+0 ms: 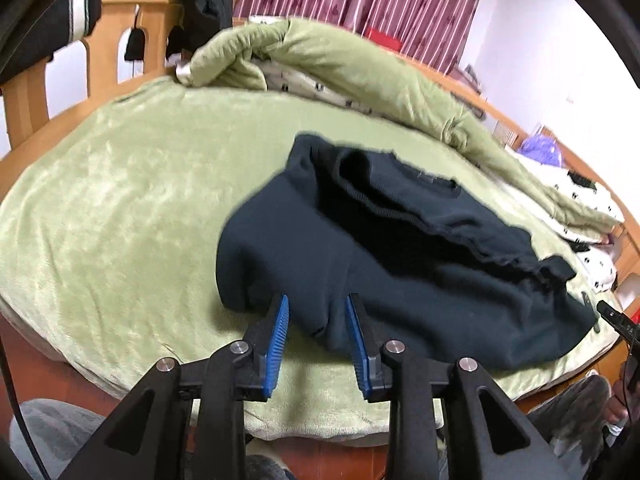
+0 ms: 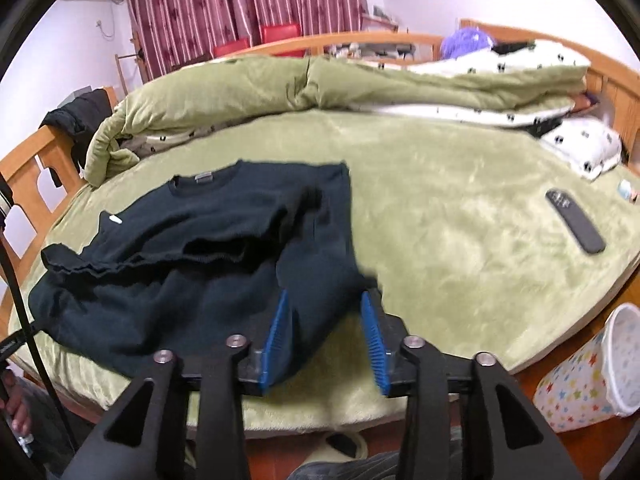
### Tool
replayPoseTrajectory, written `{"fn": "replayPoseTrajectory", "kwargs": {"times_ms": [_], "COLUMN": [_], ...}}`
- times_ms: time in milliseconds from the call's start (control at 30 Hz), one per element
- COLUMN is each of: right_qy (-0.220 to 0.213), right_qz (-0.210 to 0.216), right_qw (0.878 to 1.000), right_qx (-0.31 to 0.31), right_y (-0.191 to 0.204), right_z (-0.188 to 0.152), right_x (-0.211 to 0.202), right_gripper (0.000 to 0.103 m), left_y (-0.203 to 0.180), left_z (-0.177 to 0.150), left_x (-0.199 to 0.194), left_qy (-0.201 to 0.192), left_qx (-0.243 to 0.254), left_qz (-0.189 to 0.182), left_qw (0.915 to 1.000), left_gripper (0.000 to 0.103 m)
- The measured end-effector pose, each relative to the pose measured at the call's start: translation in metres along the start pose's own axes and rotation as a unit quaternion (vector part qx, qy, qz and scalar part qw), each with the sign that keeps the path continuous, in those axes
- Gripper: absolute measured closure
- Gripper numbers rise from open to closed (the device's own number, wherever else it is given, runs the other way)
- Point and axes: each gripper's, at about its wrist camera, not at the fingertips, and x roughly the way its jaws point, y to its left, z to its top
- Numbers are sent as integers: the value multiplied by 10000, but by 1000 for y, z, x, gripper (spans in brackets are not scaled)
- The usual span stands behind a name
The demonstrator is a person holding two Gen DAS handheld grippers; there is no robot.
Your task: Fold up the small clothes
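Observation:
A dark navy sweater point(image 1: 400, 272) lies partly folded on the green bed cover point(image 1: 120, 208), its hem turned up over the chest and the collar at the far side. It also shows in the right wrist view point(image 2: 192, 264). My left gripper point(image 1: 317, 304) is open, its blue pads on either side of the sweater's near left fold. My right gripper point(image 2: 326, 300) is open, its jaws straddling the sweater's near right edge.
A rolled green duvet point(image 2: 320, 88) lies across the far side of the bed. A black remote point(image 2: 575, 221) rests on the cover at right. A star-patterned bin point(image 2: 592, 364) stands on the floor at right. A wooden bed frame point(image 1: 120, 20) rises at far left.

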Motion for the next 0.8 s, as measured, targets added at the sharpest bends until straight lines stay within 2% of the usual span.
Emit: {"fn": "replayPoseTrajectory", "kwargs": {"times_ms": [33,67,100,433,600,700,800], "right_qy": [-52,-73,-93,109,292,514,742], "right_qz": [9,28,70,416,271,81,48], "right_qw": [10000,10000,9999,9991,9991,9986,9972], "right_qx": [-7,-6,13,52,-156,-104,39], "right_y": [0,2,3,26,43,44,35], "right_z": [3,7,12,41,50,53,53], "right_x": [-2,-2,-1,16,41,63,86], "right_gripper": [58,58,58,58,53,53,53], "left_y": [0,0,0,-25,-41,-41,-38], "left_z": [2,3,6,50,78,87,87], "left_x": [-5,-8,-11,-5,20,40,61], "left_qy": [-81,-138,-200,-317,-205,-47,95], "left_qx": [12,27,41,-37,-40,-167,-290], "left_qz": [10,25,48,58,16,-46,77], "left_qw": [10000,9999,9998,9995,9998,9998,9995], "left_gripper": [66,54,50,50,50,50,52]}}
